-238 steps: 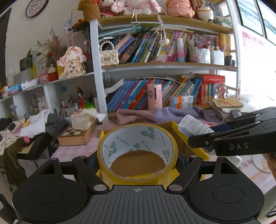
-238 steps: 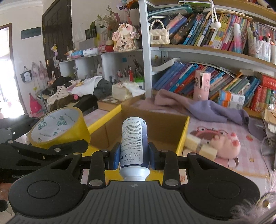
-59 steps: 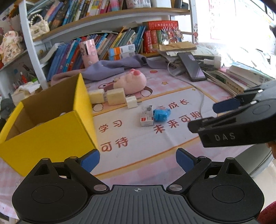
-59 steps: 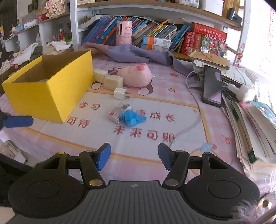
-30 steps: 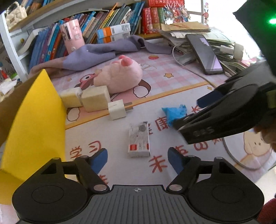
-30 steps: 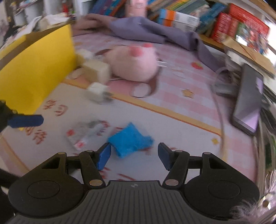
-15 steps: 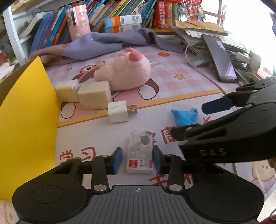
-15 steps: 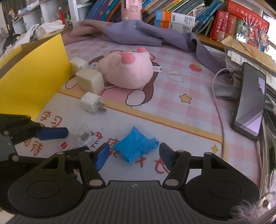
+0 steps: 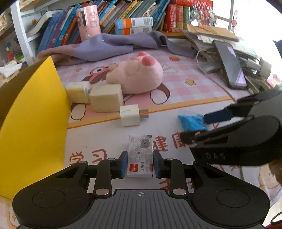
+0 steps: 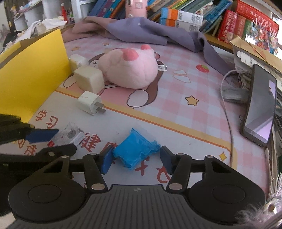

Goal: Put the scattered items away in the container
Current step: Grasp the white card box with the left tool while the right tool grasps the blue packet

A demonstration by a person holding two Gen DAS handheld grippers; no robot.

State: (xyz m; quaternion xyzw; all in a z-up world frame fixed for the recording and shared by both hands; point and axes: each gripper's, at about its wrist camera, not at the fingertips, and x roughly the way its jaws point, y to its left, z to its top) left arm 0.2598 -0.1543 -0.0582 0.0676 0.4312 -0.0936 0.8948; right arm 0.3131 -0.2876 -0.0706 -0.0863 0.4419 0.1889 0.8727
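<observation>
A small grey staple box (image 9: 140, 155) with a red label, lying on the mat, is clamped by the left gripper (image 9: 140, 164). The crumpled blue bag (image 10: 136, 151) is straddled by the right gripper (image 10: 135, 159), its fingers apart.

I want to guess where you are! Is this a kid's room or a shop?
Most likely a kid's room or study at home: bookshelves packed with books, a pink plush pig, and a cartoon desk mat with pink checks.

"订书钉" on staple box (image 9: 140, 157), "DAS" on right gripper (image 9: 202, 126)
</observation>
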